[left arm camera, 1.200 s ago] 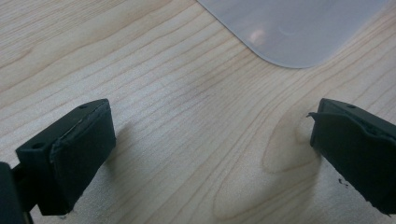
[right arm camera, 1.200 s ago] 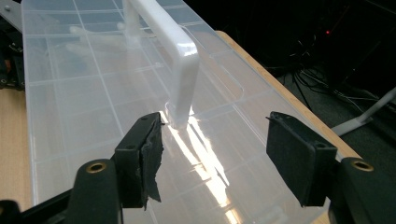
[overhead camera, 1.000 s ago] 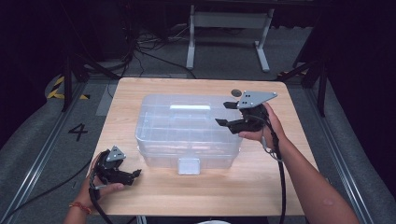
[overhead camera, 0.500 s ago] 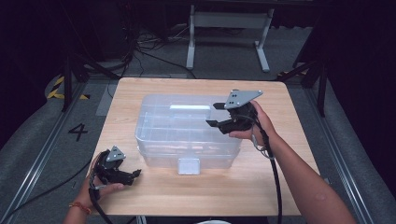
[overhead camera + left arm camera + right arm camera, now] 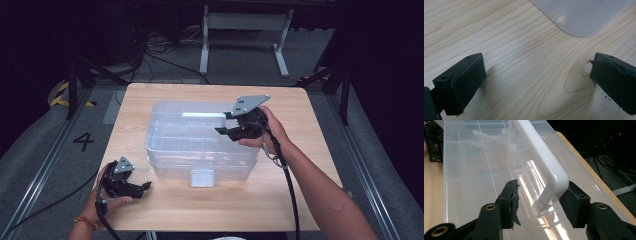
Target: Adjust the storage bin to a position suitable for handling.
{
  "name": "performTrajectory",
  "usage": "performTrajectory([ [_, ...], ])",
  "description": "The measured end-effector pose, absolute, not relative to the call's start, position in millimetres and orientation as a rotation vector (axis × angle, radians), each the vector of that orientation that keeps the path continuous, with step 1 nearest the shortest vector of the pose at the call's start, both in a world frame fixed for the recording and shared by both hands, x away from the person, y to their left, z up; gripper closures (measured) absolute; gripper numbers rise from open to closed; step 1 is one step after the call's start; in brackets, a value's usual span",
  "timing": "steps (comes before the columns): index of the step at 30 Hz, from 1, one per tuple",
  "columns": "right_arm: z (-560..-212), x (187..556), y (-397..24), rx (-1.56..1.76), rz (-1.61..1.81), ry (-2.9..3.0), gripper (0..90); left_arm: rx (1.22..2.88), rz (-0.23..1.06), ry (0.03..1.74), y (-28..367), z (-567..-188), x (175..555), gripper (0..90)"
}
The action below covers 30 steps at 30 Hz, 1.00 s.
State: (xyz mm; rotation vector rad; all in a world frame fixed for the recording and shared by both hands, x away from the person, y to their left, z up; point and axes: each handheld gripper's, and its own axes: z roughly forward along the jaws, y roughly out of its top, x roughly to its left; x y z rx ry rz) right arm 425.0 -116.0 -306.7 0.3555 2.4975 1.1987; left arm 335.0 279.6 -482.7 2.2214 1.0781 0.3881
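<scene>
Right gripper view shows the right gripper (image 5: 537, 202) with its jaws partly apart, straddling the end of the white handle (image 5: 541, 167) on the lid of the clear plastic box (image 5: 474, 170). The far jaw sits against or just beside the bend of the handle; a clear gap remains between the near pad and the handle, so the handle stands between the jaws without being clamped. The jaws have just been closing. From the high view, the right gripper (image 5: 231, 129) hangs over the right part of the box (image 5: 200, 145), its grey three-cornered plate (image 5: 250, 104) uppermost and its cable (image 5: 290, 190) trailing back along the forearm. The box stands near the middle of the wooden table (image 5: 310, 165), with a pale latch (image 5: 202, 177) on its near wall and the handle (image 5: 202, 116) lying along the lid. Left gripper view shows the left gripper (image 5: 536, 75) with jaws wide apart and nothing between them, bare wood below and a rounded corner of the box's plastic (image 5: 579, 15) ahead. In the high view the left gripper (image 5: 142, 187) rests at the near left of the table, just beside the box's near left corner. On the floor (image 5: 50, 150) to the left, a painted numeral "4" (image 5: 83, 141) is legible; no writing can be read on the box.
</scene>
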Motion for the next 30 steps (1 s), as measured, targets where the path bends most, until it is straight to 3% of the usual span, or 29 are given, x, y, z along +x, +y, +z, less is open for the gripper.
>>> performTrajectory([
  [3, -306.3, 424.9, -113.8, 0.356, 1.188, 2.494, 51.3, 2.220, 0.390, 1.080, 279.5, -482.7, 334.9, 0.6],
  [16, -304.9, 429.9, -115.1, 0.431, 1.229, 2.428, 72.8, 2.221, 0.389, 1.080, 279.5, -482.7, 334.9, 0.7],
  [26, -304.0, 428.6, -111.9, 0.433, 1.203, 2.413, 72.7, 2.223, 0.403, 1.062, 280.3, -482.5, 335.1, 1.6],
  [30, -303.3, 429.2, -112.1, 0.435, 1.205, 2.413, 72.7, 2.201, 0.395, 1.084, 281.1, -481.7, 333.8, 6.5],
])
